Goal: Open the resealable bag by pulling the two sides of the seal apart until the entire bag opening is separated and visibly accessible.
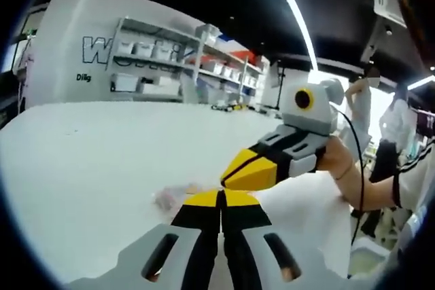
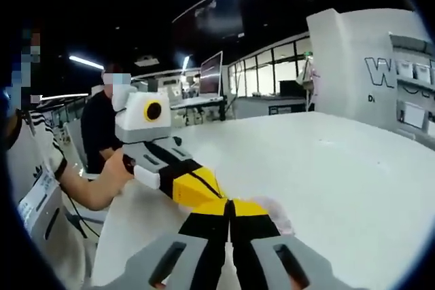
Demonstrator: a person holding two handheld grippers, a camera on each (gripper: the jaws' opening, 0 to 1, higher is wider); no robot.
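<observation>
Broad white tabletop (image 1: 88,161). Beyond its far edge, metal shelving (image 1: 183,59) stacked with white bins against a lettered wall. Off another edge, monitor (image 2: 211,73) on distant desks; seated person (image 2: 98,130) nearby.

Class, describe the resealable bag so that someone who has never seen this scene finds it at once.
Start at the wide white table. Near its edge, two yellow-tipped grippers, the left gripper and the right gripper, meet tip to tip. The small, crumpled, clear pinkish resealable bag lies there, the table's one soft thing.
</observation>
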